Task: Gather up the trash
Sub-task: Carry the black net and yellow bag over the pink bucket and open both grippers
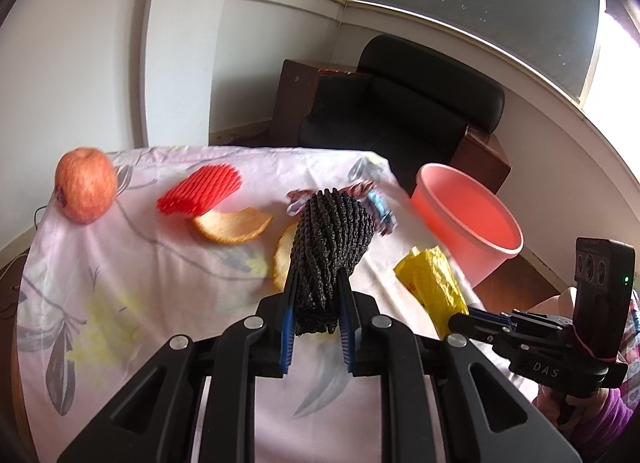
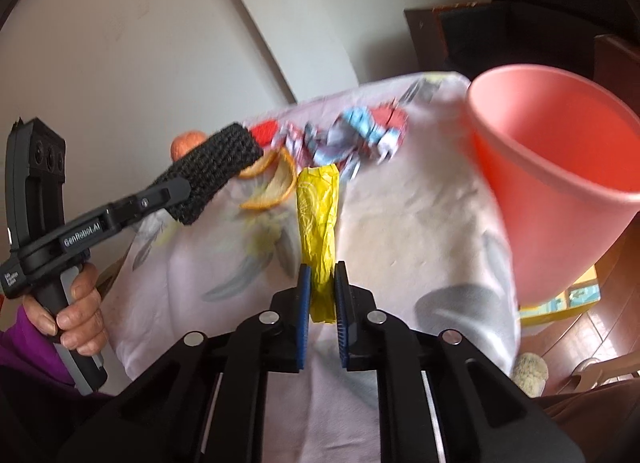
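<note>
My left gripper (image 1: pixel 316 283) is shut on a black foam net sleeve (image 1: pixel 330 239), lifted above the cloth-covered table (image 1: pixel 140 283); the same gripper (image 2: pixel 176 187) and black sleeve (image 2: pixel 216 171) show at the left of the right wrist view. My right gripper (image 2: pixel 323 275) is shut on a crumpled yellow plastic wrapper (image 2: pixel 318 215), also seen as the yellow wrapper (image 1: pixel 432 283) in the left wrist view. A pink bucket (image 1: pixel 472 223), (image 2: pixel 560 167) stands off the table's right edge. Orange peels (image 1: pixel 236 225), a red foam net (image 1: pixel 200 193) and crumpled candy wrappers (image 2: pixel 360 135) lie on the cloth.
An apple (image 1: pixel 86 189) rests at the far left corner of the table. A black armchair (image 1: pixel 404 111) stands behind the table beside a wooden cabinet. A hand (image 2: pixel 80 323) in a purple sleeve holds the left gripper's handle.
</note>
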